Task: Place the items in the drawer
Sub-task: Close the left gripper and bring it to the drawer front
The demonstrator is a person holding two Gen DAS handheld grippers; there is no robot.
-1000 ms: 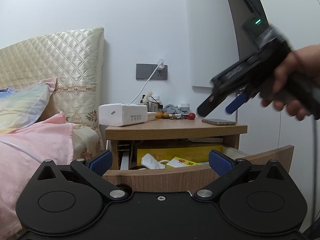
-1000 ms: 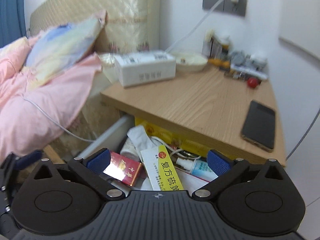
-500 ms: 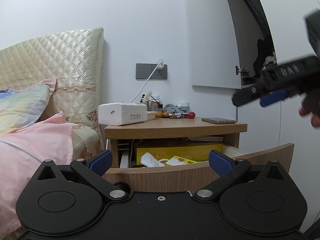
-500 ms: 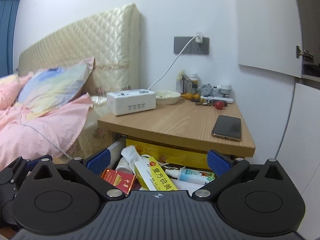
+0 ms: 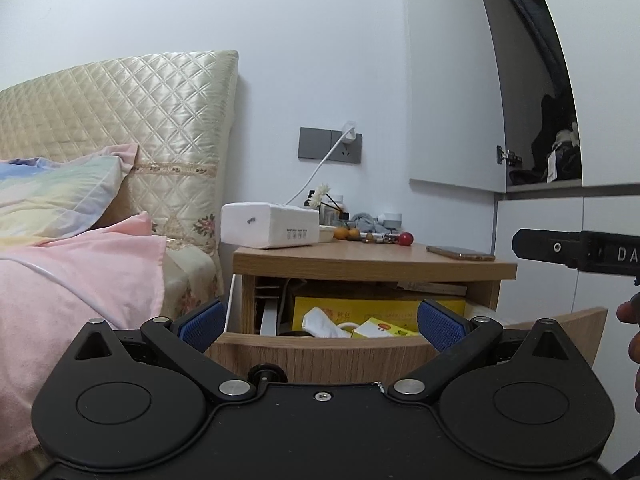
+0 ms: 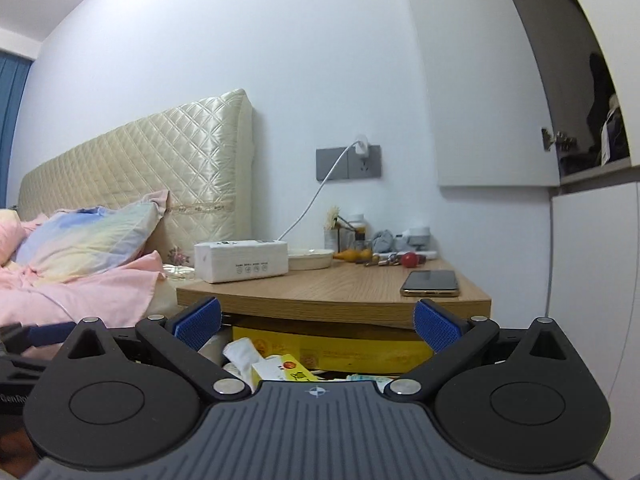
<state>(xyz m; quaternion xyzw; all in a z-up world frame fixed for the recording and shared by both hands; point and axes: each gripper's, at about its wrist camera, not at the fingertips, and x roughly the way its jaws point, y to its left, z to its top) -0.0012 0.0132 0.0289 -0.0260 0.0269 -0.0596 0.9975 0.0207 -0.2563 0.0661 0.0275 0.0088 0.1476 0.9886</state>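
**Both hand-held grippers held open before the drawer**

Left hand-held gripper (image 5: 320, 320) and right hand-held gripper (image 6: 318, 322) are held with jaws spread wide and nothing between them. The drawer (image 5: 320, 354) is seen pulled out under the counter (image 6: 340, 292), and boxes and packets are lying inside it. On the counter a phone (image 6: 431, 283), a white box (image 6: 242, 260), a bowl (image 6: 310, 259) and a red ball (image 6: 409, 259) are placed. The bed (image 5: 80, 264) is just beside the counter.

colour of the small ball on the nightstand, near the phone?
Red. The small ball shows best in the right wrist view, just behind the phone.
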